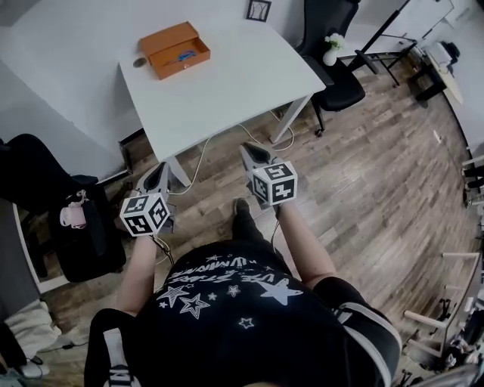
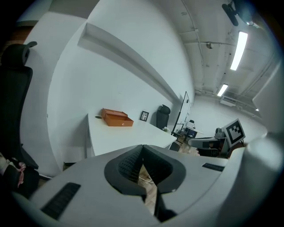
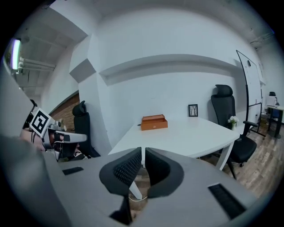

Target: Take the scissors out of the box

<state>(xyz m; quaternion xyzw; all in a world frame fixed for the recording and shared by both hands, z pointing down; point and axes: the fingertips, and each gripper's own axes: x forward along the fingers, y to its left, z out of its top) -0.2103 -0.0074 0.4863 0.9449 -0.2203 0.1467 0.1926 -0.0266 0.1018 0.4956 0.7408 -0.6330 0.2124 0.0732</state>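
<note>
An orange box [image 1: 174, 49] stands with its lid back at the far left corner of the white table [image 1: 227, 91]. Something blue [image 1: 184, 54] lies inside it, too small to make out. Both grippers hang over the wooden floor, short of the table's near edge and far from the box. My left gripper [image 1: 160, 171] is shut with nothing between its pads. My right gripper [image 1: 250, 150] is shut and empty too. The left gripper view has the box [image 2: 116, 118] far beyond the left gripper [image 2: 142, 147]. The right gripper view has the box [image 3: 154, 122] beyond the right gripper [image 3: 143, 150].
A black office chair [image 1: 336, 75] stands at the table's right side, next to a small vase of flowers [image 1: 331, 51]. A framed picture [image 1: 259, 10] leans at the table's back. Cables [image 1: 204, 155] hang under the table. A second black chair [image 1: 76, 227] with a pink thing stands at left.
</note>
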